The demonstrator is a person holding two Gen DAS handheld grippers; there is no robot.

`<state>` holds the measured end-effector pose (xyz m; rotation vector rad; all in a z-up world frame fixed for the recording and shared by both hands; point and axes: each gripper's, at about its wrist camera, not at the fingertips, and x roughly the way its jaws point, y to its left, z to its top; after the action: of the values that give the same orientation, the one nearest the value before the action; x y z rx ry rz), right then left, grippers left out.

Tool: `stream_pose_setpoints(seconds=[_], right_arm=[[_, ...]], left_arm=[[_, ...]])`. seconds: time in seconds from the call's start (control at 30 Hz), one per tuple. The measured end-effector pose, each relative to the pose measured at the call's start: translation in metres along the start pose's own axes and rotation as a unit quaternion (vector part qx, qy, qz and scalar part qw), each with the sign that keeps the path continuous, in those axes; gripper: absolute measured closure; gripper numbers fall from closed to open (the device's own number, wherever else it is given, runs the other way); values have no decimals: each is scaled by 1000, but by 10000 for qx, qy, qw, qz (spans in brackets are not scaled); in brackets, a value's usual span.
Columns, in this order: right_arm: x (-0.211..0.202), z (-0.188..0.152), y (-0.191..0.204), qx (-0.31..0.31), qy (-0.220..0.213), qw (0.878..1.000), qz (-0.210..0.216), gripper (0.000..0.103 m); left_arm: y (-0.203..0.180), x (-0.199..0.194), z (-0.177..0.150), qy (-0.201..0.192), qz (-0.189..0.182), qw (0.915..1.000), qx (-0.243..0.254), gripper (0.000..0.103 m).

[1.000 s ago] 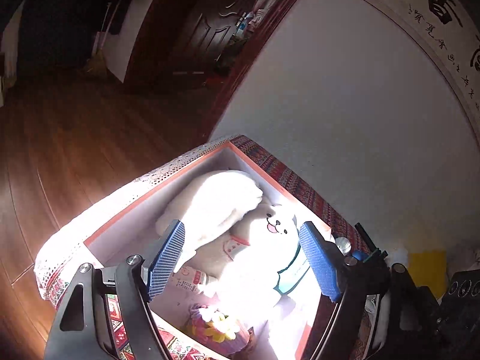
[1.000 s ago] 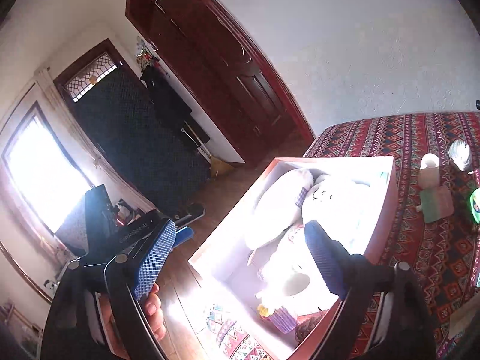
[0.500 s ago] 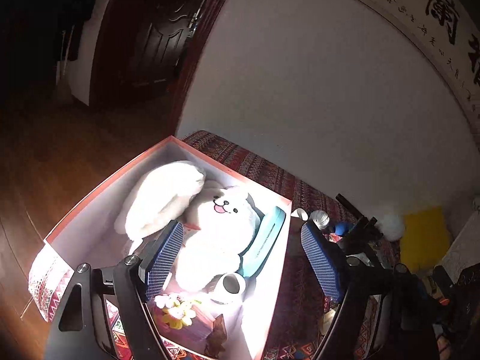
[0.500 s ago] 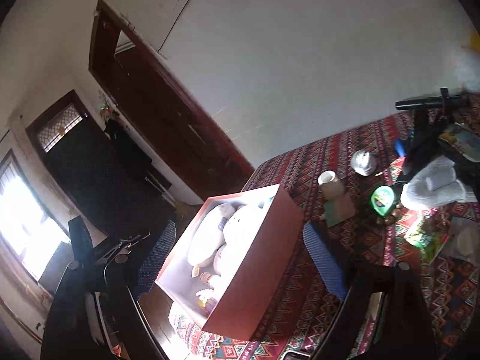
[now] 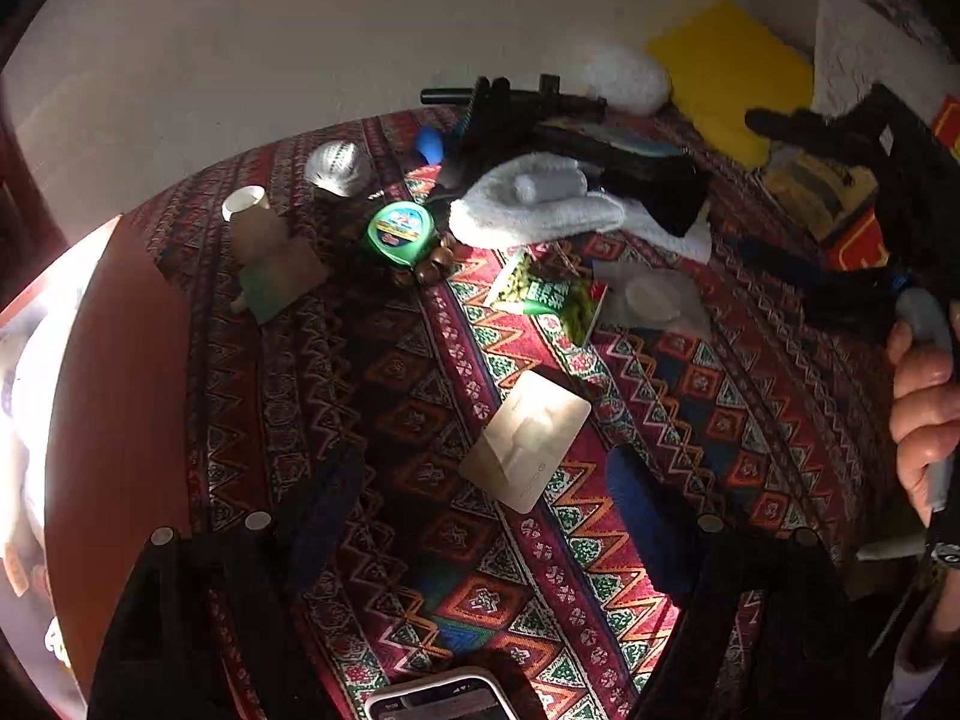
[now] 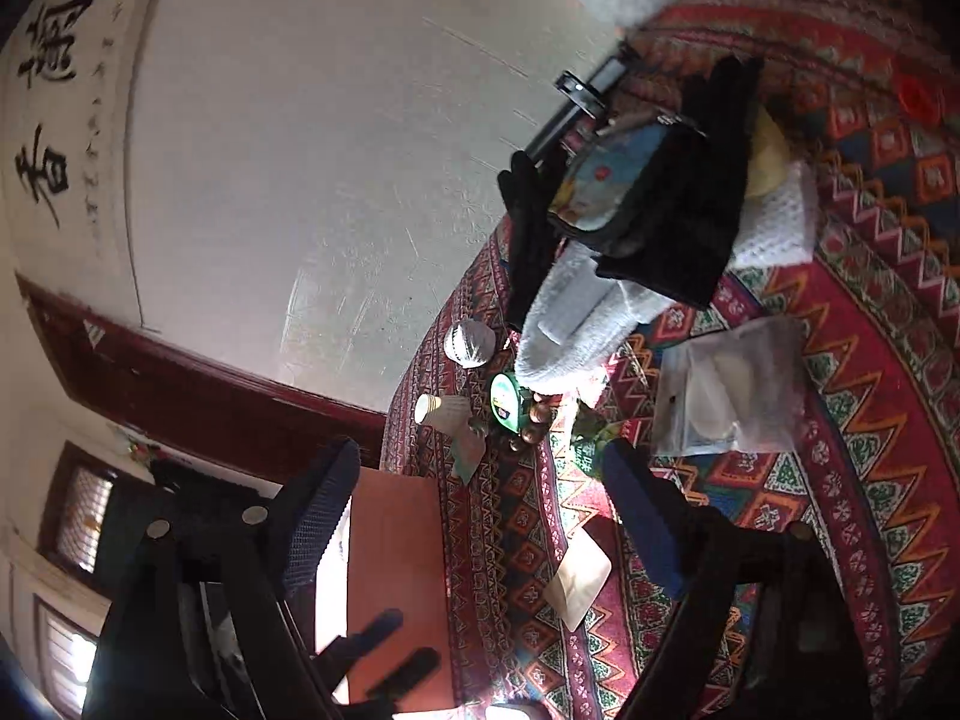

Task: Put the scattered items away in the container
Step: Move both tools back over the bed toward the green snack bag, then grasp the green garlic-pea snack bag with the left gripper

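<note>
Patterned red cloth (image 5: 690, 396) covers the table under a pale wall. At nine o'clock in the left wrist view stands the orange box (image 5: 120, 396), the container. A white towel (image 5: 540, 204) lies at twelve o'clock. The left gripper (image 5: 486, 510) hangs wide open and empty, a beige card (image 5: 528, 441) just beyond its tips between the fingers. The right gripper (image 6: 480, 510), empty, has just been closing slightly yet stands wide; the card lies between its fingers. A green tape measure (image 5: 401, 233) sits at eleven o'clock.
</note>
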<state>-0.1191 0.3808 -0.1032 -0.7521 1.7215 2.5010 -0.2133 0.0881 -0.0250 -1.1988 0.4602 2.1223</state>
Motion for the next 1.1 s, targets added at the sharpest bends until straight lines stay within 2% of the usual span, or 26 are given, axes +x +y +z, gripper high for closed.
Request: stream_pose_setpoints(seconds=[0.07, 0.1, 0.13, 0.2, 0.27, 0.33, 0.4, 0.47, 0.57, 0.67, 0.73, 0.77, 0.8, 0.83, 0.9, 0.97, 1.03, 1.07, 1.1], right_arm=[[8, 3, -11, 59, 139, 9999, -49, 20], [12, 4, -13, 1, 188, 9997, -125, 20], [15, 4, -14, -51, 217, 9996, -200, 21], [19, 5, -15, -172, 240, 9986, -429, 21], [19, 8, -13, -503, 133, 9942, -939, 21], [21, 10, -13, -914, 29, 9814, -1686, 21], [26, 10, -21, -1216, -55, 9640, -2366, 21], [35, 12, -38, -1280, 38, 9524, -2767, 21], [49, 16, -62, -982, 285, 9627, -2504, 21], [55, 18, -71, -735, 301, 9679, -2384, 18], [55, 19, -70, -734, 285, 9720, -2215, 17], [56, 18, -71, -654, 338, 9759, -2053, 17], [58, 17, -72, -582, 410, 9786, -1928, 17], [60, 17, -74, -562, 462, 9791, -1898, 18], [60, 17, -75, -588, 464, 9796, -1866, 18], [61, 17, -78, -496, 576, 9835, -1640, 20], [64, 16, -82, -430, 718, 9853, -1492, 35], [65, 16, -85, -418, 753, 9848, -1505, 38], [63, 16, -88, -406, 720, 9848, -1529, 51]], left_arm=[[-10, 18, 2, 128, 160, 9996, 170, 20], [-8, 24, 6, 163, 179, 9997, 97, 20], [-1, 27, 10, 173, 122, 9997, -78, 20], [16, 31, 21, 189, -247, 9972, -684, 20], [36, 39, 31, 230, -802, 9865, -1406, 20], [43, 51, 38, 322, -1183, 9739, -1912, 20], [40, 70, 47, 543, -1288, 9659, -2178, 20], [30, 92, 55, 792, -1406, 9589, -2334, 20], [14, 125, 68, 1084, -1603, 9466, -2579, 20], [2, 138, 83, 965, -1308, 9485, -2720, 11], [-3, 143, 91, 921, -1132, 9503, -2750, 11], [-6, 143, 93, 891, -1009, 9524, -2734, 20], [-9, 143, 93, 852, -821, 9560, -2685, 54], [-10, 143, 93, 847, -715, 9584, -2631, 78], [-9, 144, 90, 841, -810, 9565, -2672, 81], [-2, 140, 84, 805, -914, 9521, -2806, 83], [7, 131, 76, 753, -1010, 9468, -2963, 84], [11, 123, 72, 672, -1070, 9455, -3001, 84], [17, 113, 67, 574, -1078, 9451, -3032, 84]])
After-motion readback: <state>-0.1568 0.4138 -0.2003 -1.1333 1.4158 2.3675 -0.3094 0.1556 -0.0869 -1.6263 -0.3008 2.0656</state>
